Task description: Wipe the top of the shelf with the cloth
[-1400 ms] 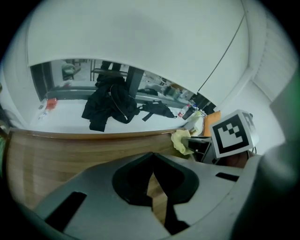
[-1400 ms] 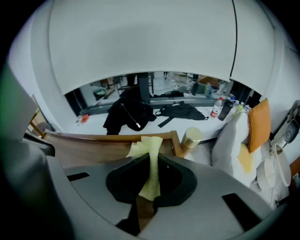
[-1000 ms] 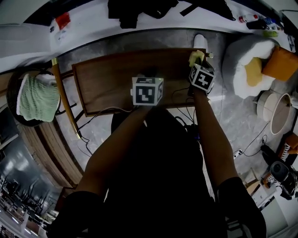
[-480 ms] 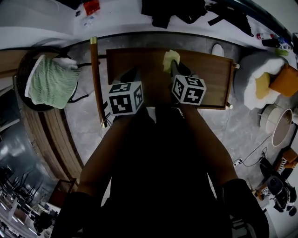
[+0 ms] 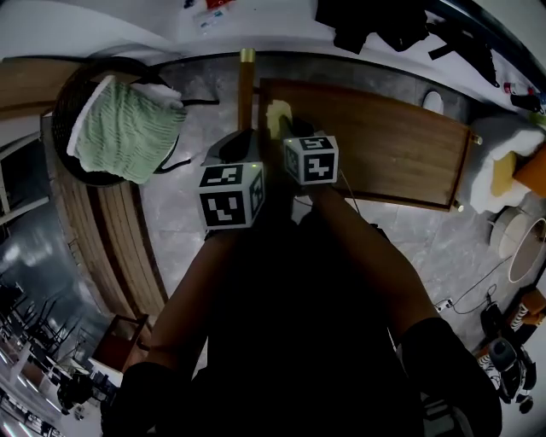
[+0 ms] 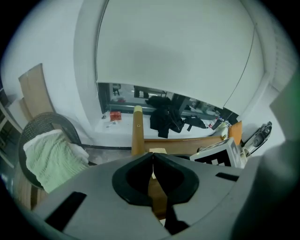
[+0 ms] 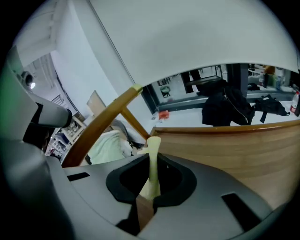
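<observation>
The shelf top (image 5: 384,154) is a long brown wooden board. A pale yellow cloth (image 5: 277,115) rests at its left end, and my right gripper (image 5: 288,130) is shut on it. In the right gripper view the cloth (image 7: 152,159) stands pinched between the jaws of the right gripper (image 7: 151,180), with the shelf top (image 7: 234,150) stretching away to the right. My left gripper (image 5: 237,147) hangs just off the shelf's left edge, beside a wooden pole (image 5: 246,85). In the left gripper view the left gripper (image 6: 152,158) has its jaws shut with nothing between them.
A round dark chair holding a green knitted blanket (image 5: 119,128) stands left of the shelf. Dark clothes (image 5: 384,26) lie on the white ledge behind. At the right edge is a white cushion (image 5: 512,162) with yellow and orange pieces. Cables (image 5: 478,286) trail on the grey floor.
My right gripper has dragged the cloth along the shelf top from its right end to its left end. The left gripper moved left too, off the shelf's edge.
</observation>
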`<move>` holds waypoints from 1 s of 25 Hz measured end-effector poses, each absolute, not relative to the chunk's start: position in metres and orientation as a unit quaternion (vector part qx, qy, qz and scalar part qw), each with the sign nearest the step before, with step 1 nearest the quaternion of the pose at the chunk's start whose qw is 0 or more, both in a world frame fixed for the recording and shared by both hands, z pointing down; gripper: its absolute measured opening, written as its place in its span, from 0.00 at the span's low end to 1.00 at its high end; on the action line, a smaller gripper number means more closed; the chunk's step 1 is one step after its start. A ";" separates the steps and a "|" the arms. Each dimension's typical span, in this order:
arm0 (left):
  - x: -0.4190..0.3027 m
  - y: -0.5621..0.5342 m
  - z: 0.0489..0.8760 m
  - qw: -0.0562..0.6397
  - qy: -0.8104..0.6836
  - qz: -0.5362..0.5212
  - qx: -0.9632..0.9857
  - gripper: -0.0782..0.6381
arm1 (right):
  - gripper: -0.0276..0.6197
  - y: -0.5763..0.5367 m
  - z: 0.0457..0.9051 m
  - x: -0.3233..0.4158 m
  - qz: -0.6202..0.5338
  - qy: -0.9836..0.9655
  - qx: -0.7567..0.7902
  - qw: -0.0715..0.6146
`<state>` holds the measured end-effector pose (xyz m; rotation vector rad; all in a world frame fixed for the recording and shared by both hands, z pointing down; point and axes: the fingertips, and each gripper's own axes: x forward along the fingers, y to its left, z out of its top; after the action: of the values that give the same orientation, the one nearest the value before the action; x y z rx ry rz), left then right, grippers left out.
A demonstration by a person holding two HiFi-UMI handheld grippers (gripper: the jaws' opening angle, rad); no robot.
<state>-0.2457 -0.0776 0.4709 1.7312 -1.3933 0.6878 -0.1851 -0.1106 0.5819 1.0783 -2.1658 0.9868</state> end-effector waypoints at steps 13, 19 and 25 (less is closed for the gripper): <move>-0.236 -0.073 0.490 0.409 -0.520 0.275 0.697 0.13 | 0.11 -0.099 0.625 -0.193 0.343 -0.779 0.397 0.344; -0.204 -0.074 0.496 0.423 -0.509 0.278 0.696 0.13 | 0.11 -0.096 0.625 -0.158 0.324 -0.783 0.405 0.344; -0.165 -0.068 0.512 0.432 -0.495 0.291 0.695 0.13 | 0.11 -0.097 0.626 -0.113 0.328 -0.775 0.416 0.345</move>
<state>-0.1648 -0.0680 0.5118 1.7324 -1.2348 0.7266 -0.1131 -0.0970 0.6261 1.0799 -2.0128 0.8510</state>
